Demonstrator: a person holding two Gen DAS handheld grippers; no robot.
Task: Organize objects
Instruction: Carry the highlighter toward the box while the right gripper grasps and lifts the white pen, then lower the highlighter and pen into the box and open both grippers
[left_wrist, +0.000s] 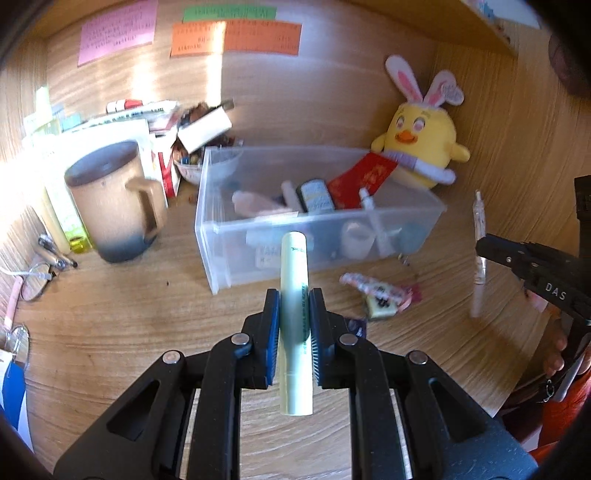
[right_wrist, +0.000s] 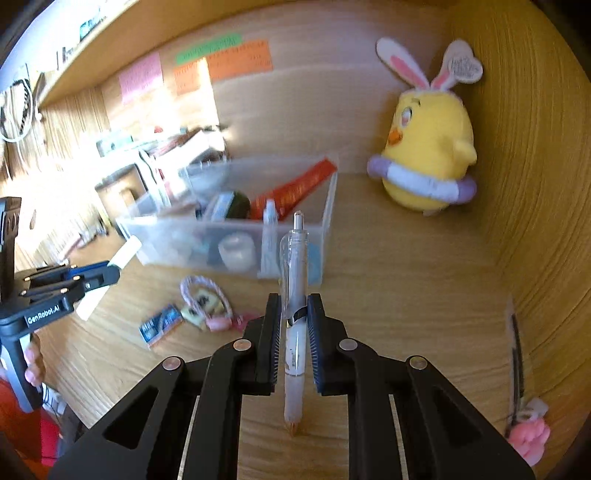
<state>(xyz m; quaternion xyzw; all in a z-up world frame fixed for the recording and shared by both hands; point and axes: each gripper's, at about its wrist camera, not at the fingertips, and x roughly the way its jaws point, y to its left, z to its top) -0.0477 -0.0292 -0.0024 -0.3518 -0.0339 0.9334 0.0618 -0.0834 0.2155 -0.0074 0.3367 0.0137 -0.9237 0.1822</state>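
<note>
My left gripper (left_wrist: 294, 295) is shut on a pale green tube (left_wrist: 294, 317) and holds it upright above the desk, just in front of a clear plastic bin (left_wrist: 218, 236). The bin holds several small items, among them a red packet (left_wrist: 364, 177). My right gripper (right_wrist: 295, 299) is shut on a clear pink pen (right_wrist: 295, 325), held upright in front of the bin's right end (right_wrist: 328, 221). The right gripper (left_wrist: 484, 247) with the pen (left_wrist: 479, 236) shows at the right of the left wrist view. The left gripper (right_wrist: 114, 271) shows at the left of the right wrist view.
A keychain with a pink loop (left_wrist: 376, 291) and a small blue packet (right_wrist: 162, 325) lie on the desk before the bin. A yellow chick plush (right_wrist: 428, 147) sits in the back right corner. A lidded mug (left_wrist: 114, 203), boxes and glasses (left_wrist: 33, 280) are at the left. A pink charm (right_wrist: 528, 439) lies by the right wall.
</note>
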